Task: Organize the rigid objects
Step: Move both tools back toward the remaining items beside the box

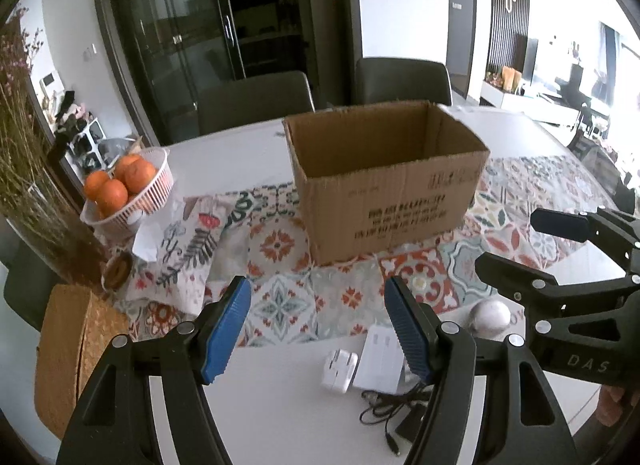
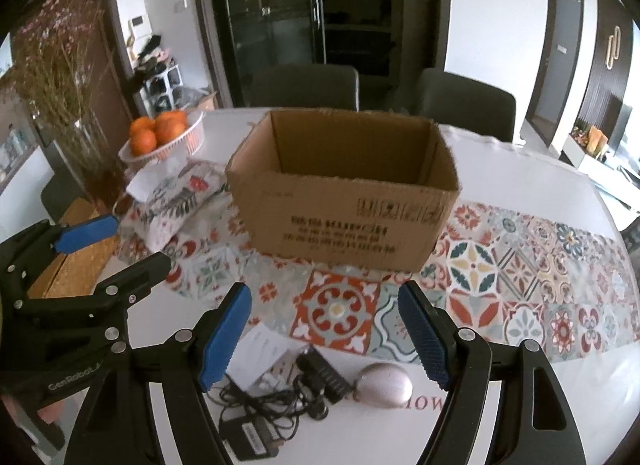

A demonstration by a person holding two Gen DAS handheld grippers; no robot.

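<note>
Both the left tongs and right tongs hang open, holding nothing; the charger, white puck and black adapter lie on the desk before the empty box; light, stiff, likely slippery; pinch flat sides, avoid cable.

Daylight from windows at 3 o'clock, blown out white there. Table bright, glare at 4 o'clock edge. Cabinet at 12 o'clock dark, reflective. Soft shadow under box. Strong fisheye bending, black vignette at corners. Slight overall blur; box print unreadable.
</note>
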